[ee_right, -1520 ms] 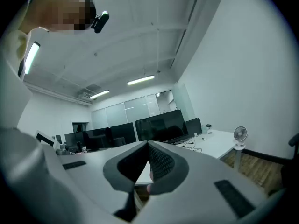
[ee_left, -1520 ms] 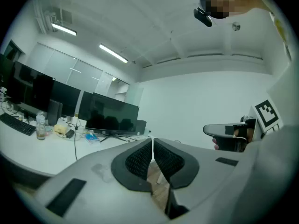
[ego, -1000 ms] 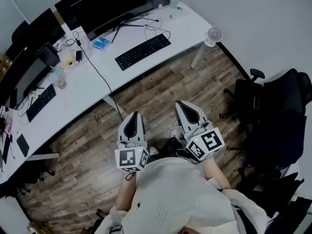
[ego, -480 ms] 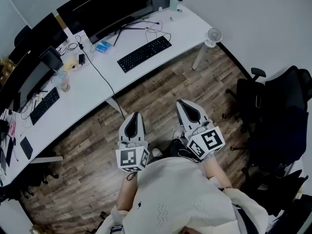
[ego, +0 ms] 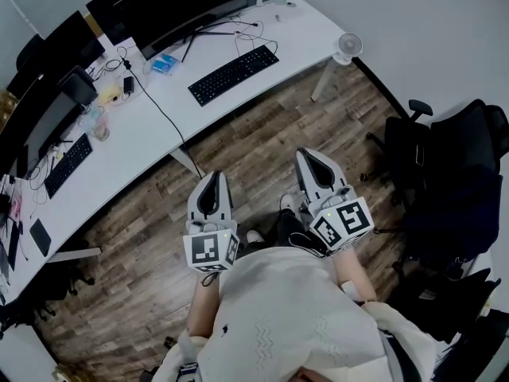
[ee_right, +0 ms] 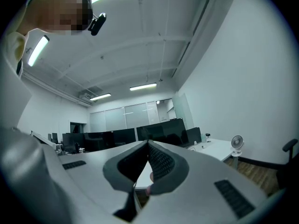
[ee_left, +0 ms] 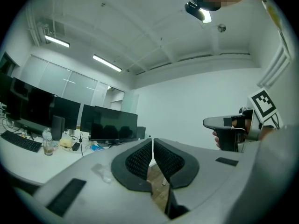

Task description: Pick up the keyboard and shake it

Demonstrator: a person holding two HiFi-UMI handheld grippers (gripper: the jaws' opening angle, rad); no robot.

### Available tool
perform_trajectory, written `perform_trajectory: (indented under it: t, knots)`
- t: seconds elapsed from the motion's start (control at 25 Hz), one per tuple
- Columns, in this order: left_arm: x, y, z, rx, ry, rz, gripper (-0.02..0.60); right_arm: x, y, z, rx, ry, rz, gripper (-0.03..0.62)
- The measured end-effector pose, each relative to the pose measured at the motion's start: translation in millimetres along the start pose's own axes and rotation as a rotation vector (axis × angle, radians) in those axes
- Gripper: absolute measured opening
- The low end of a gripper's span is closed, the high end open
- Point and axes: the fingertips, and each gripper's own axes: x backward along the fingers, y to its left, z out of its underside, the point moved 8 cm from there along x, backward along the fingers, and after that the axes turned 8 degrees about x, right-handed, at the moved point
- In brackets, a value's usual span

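Wood-plank flooring was seen beneath two long white benches, one to the right and one to the left, set at an angle. Two flat, black, rectangular keyboards were counted. The task's keyboard lay on the right bench before a wide dark monitor, and a second keyboard lay on the left bench. One small round white fan was noted at the right bench's end. The left tongs and right tongs, smooth grey shells with ribbed black pads, were held over the floor, well apart from the keyboard. Both were clenched tip to tip on nothing.
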Motion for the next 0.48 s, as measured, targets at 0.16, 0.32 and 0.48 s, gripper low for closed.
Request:
perform_trajectory:
  t: [0.16, 0.32, 0.48]
  knots:
    - [-5, 5, 3, 0.018, 0.011, -0.007, 0.021, -8, -2, 3, 0.018, 0.015, -0.008, 0.000]
    - [-19, 6, 3, 0.005, 0.010, -0.015, 0.021, -19, -13, 3, 0.028, 0.016, -0.014, 0.000]
    - [-40, 7, 3, 0.020, 0.009, -0.030, 0.021, -36, -30, 4, 0.033, 0.022, -0.021, 0.000]
